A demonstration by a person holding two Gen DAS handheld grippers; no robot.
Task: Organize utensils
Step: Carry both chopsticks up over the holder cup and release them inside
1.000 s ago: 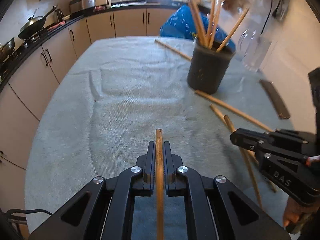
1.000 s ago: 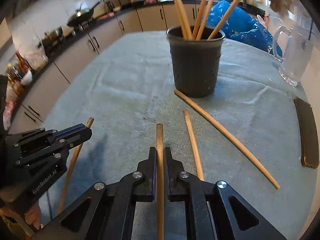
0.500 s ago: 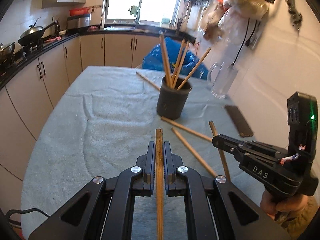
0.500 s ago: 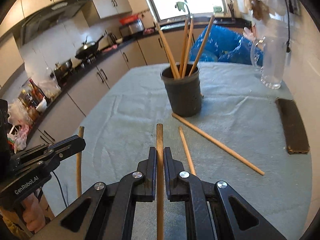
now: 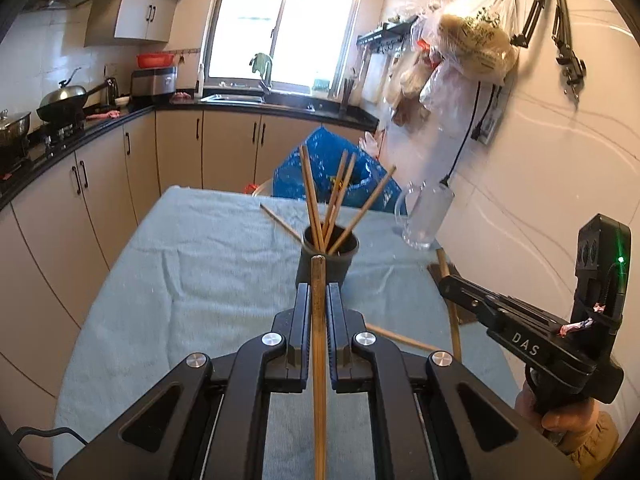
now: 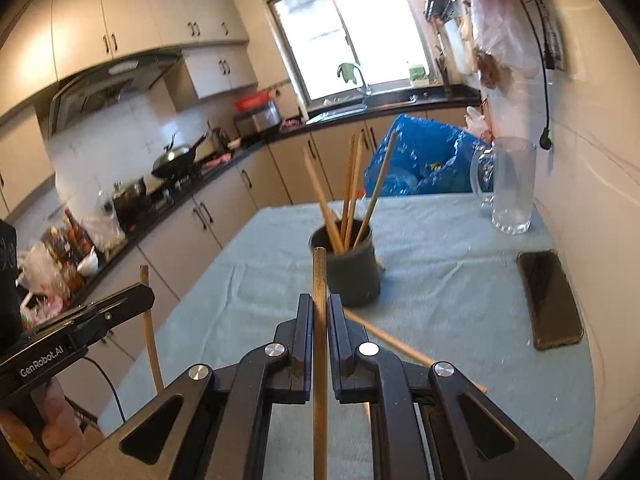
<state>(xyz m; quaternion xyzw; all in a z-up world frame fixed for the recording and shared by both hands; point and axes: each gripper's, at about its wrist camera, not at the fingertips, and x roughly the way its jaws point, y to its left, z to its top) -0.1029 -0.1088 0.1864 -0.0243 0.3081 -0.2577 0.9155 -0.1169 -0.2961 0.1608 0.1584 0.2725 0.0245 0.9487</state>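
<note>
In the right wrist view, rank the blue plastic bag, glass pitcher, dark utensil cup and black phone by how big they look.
1. Blue plastic bag
2. Clear glass pitcher
3. Dark utensil cup and black phone: too alike to rank.

Tan wood chopsticks point(image 5: 319, 216), dk grey holder point(image 6: 354, 270), pale blue-grey cloth point(image 5: 208, 264), blue bag point(image 6: 424, 156), black phone point(image 6: 550, 300).

The counter point(image 6: 440, 248) is covered with a wrinkly light blue cloth point(image 5: 208, 280). A dark cup point(image 6: 354, 268) full of chopsticks stands in the middle. One chopstick point(image 6: 400, 346) lies flat near the cup. A clear glass jug point(image 6: 512, 184) and a black phone point(image 6: 550, 300) sit by the wall.
</note>
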